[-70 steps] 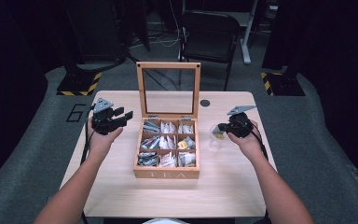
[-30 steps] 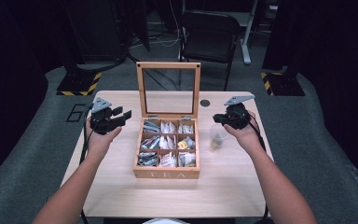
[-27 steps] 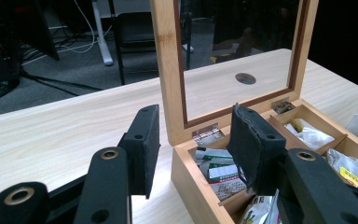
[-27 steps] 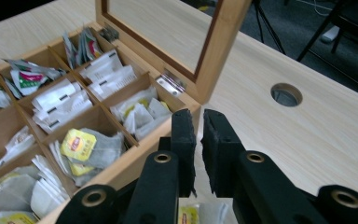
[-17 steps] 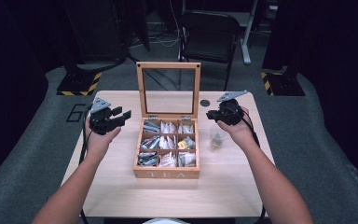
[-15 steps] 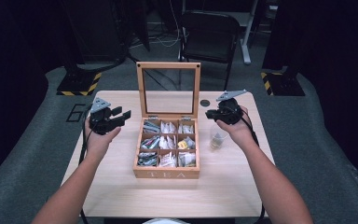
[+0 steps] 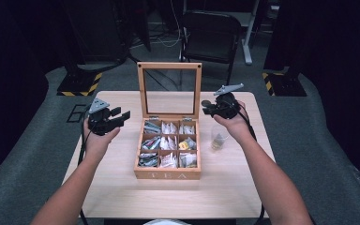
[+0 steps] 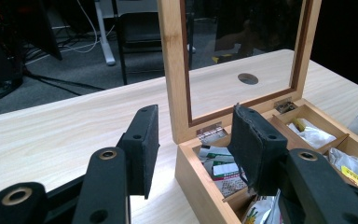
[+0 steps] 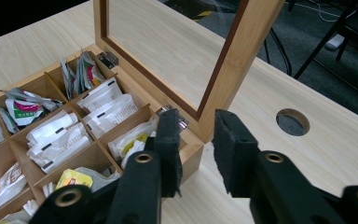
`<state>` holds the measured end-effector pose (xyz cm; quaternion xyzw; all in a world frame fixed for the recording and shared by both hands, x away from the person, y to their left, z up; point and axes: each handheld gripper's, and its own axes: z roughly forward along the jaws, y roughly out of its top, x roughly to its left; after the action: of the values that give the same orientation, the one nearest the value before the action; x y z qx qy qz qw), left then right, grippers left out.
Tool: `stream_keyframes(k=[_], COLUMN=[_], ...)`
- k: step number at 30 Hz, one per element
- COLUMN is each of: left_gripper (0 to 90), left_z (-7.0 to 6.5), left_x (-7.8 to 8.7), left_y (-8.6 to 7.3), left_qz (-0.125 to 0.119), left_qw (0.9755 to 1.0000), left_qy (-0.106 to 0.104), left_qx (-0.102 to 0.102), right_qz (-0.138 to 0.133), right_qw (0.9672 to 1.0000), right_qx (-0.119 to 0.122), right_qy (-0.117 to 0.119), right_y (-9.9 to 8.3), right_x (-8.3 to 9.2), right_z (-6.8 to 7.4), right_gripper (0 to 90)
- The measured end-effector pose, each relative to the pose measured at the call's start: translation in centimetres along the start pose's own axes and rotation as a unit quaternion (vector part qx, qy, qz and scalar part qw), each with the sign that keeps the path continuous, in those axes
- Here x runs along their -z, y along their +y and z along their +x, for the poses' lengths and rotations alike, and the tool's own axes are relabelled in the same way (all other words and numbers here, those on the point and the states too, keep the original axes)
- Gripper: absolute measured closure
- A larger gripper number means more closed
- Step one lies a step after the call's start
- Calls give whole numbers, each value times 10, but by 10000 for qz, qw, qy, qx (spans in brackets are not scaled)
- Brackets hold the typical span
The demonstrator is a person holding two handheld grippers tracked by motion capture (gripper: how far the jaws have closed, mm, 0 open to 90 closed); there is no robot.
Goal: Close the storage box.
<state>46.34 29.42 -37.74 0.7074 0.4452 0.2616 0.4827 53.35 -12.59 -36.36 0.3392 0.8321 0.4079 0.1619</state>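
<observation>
A wooden tea box stands mid-table, its glass lid upright, its compartments holding several tea bags. My left gripper hovers left of the box, open and empty; in the left gripper view its jaws frame the lid's hinge corner. My right gripper hangs by the lid's right edge. Its jaws have just been opening, with nothing between them. In the right gripper view they point at the box's back corner, under the lid.
A clear cup stands on the table right of the box, under my right hand. A round hole lies in the tabletop behind the box. A black chair stands beyond the table's far edge.
My right gripper has moved left toward the lid's right edge, and its jaws stand wider apart. The cup stays on the table. The left gripper has not moved.
</observation>
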Motion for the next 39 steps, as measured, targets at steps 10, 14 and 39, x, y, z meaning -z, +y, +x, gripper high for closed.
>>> stream_keyframes(k=[10, 14, 39], left_gripper=[516, 515, 516], left_z=[3, 5, 6], left_x=[3, 4, 12], left_y=[0, 0, -1], left_qz=[-7, 19, 27], left_qw=[10000, 10000, 9999], left_qy=[34, 29, 145], left_qx=[34, 33, 22], right_qz=[63, -1, 11], right_qw=[9999, 9998, 9999], right_qx=[-45, -91, -107], right_qy=[-90, -150, 8], right_y=[8, 11, 19], right_x=[-12, -15, -34], right_z=[-4, -7, -30], right_gripper=[516, 467, 439])
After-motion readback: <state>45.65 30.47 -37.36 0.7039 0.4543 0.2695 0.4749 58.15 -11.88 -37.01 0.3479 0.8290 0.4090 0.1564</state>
